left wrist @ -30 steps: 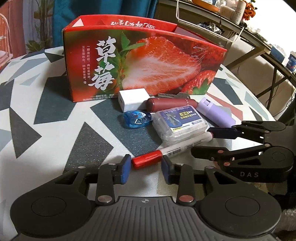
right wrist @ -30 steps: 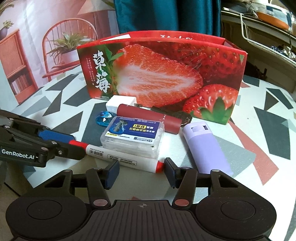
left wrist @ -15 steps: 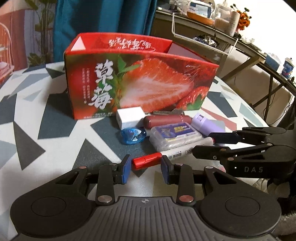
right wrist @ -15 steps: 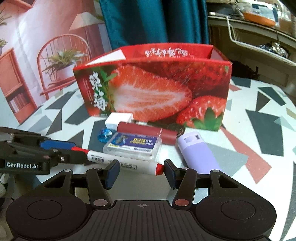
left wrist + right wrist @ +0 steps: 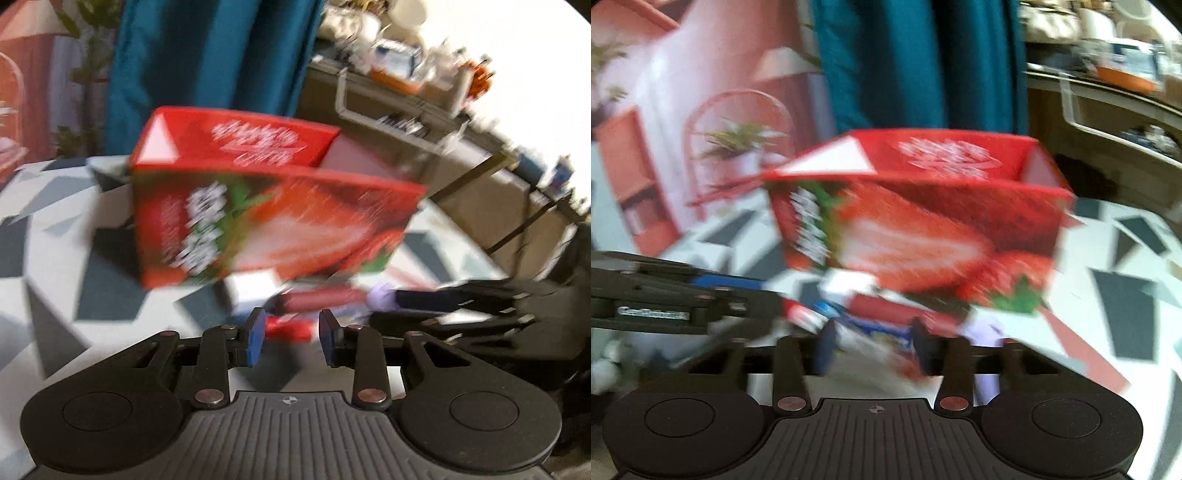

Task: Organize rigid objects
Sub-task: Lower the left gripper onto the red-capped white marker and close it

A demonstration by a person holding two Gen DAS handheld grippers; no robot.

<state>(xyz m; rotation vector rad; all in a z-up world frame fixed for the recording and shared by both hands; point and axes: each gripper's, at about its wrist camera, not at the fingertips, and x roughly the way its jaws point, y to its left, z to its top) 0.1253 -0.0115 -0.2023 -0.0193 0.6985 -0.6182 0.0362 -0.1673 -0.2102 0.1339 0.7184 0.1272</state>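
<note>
Both views are blurred by motion. A white marker with a red cap spans between my grippers. My left gripper has the cap filling the gap between its blue pads, and its jaws are closing a little more. The marker's white body slants down to its red tail end between the fingers of my right gripper. Those jaws are closing but still stand wider than the marker. Behind stands the open strawberry-printed box. At its foot lie a maroon tube, a purple case, a white block and a blue-labelled packet.
The round table has a grey and white triangle pattern, with bare surface left of the box. A teal curtain hangs behind. A cluttered desk with a wire basket stands at the back right, beyond the table's edge.
Both cameras have risen and tilted up, so the box sits lower and smaller in view. The marker has stayed between both grippers' fingers. The right gripper's fingers have drawn slightly closer together.
</note>
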